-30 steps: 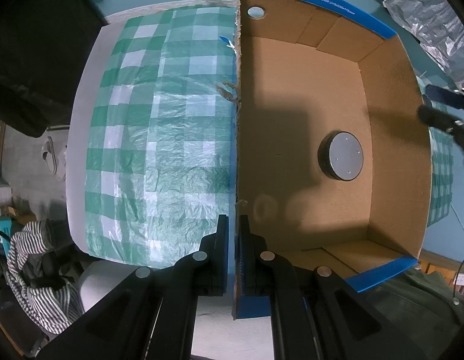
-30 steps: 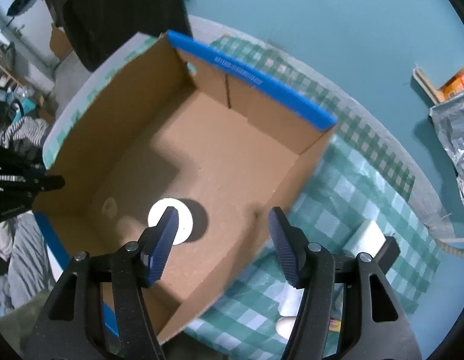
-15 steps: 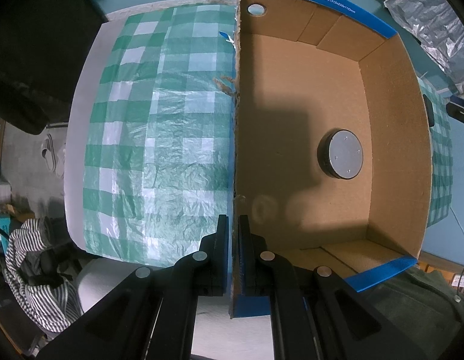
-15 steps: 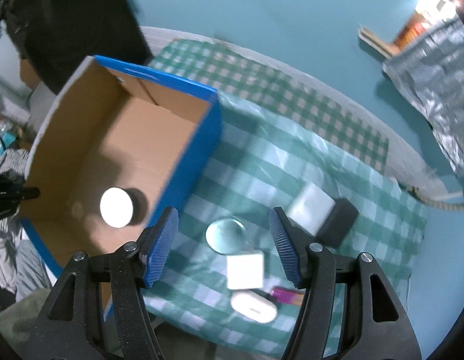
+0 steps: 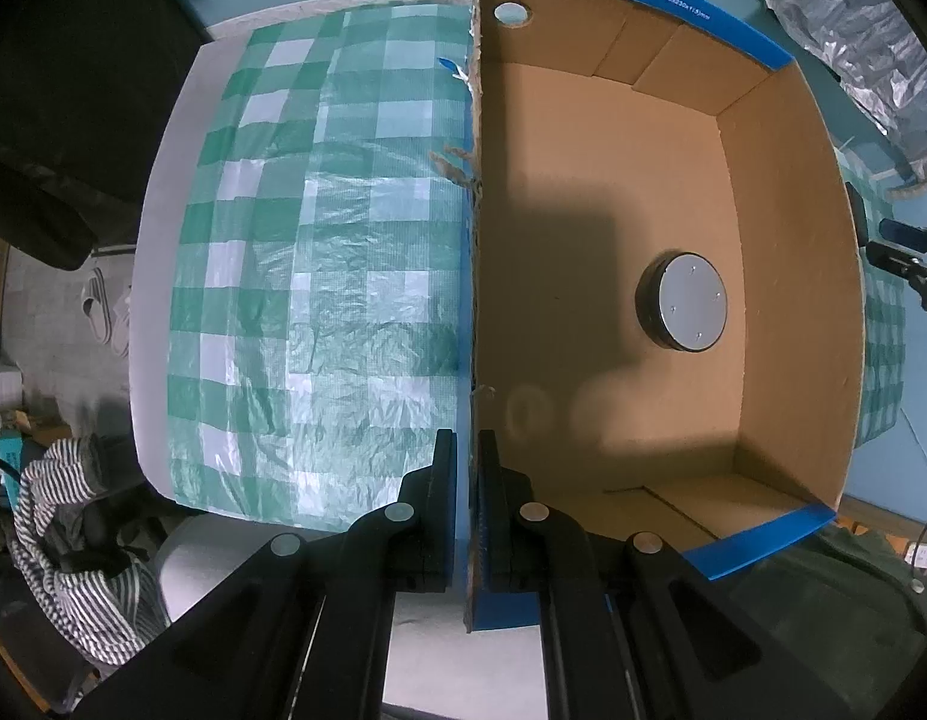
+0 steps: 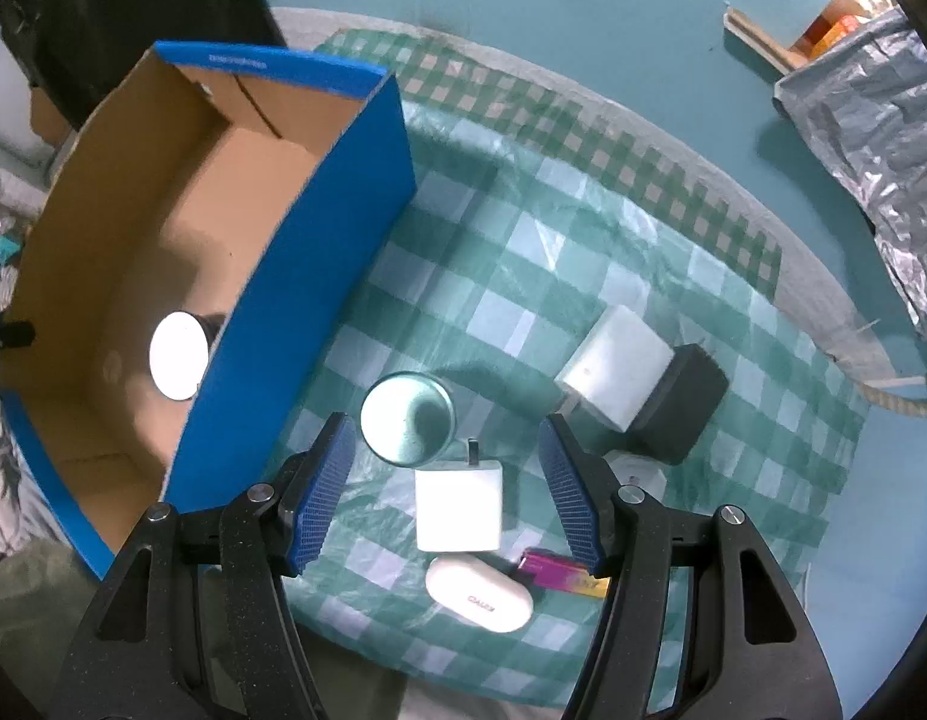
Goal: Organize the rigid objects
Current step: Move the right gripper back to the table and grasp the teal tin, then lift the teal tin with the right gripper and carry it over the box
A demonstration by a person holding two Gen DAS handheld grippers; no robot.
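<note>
My left gripper (image 5: 466, 468) is shut on the near wall of a blue cardboard box (image 5: 474, 240), which holds one round black puck with a grey face (image 5: 685, 302). The box (image 6: 319, 240) and puck (image 6: 176, 354) also show in the right wrist view. My right gripper (image 6: 448, 480) is open and empty above the checked cloth, over a white square charger (image 6: 458, 505). A round glass-topped tin (image 6: 408, 419), a white cube (image 6: 616, 367), a black block (image 6: 682, 411), a white oval case (image 6: 479, 593) and a pink-yellow item (image 6: 562, 575) lie around it.
The green checked cloth (image 5: 319, 276) covers a round table with its edge close on every side. A silver foil bag (image 6: 865, 90) lies off the table at the right. Striped clothing (image 5: 67, 528) is below the table's left edge.
My right gripper has swung from over the box out to the right, and is now above the loose objects on the cloth. The left gripper has kept its hold on the box wall.
</note>
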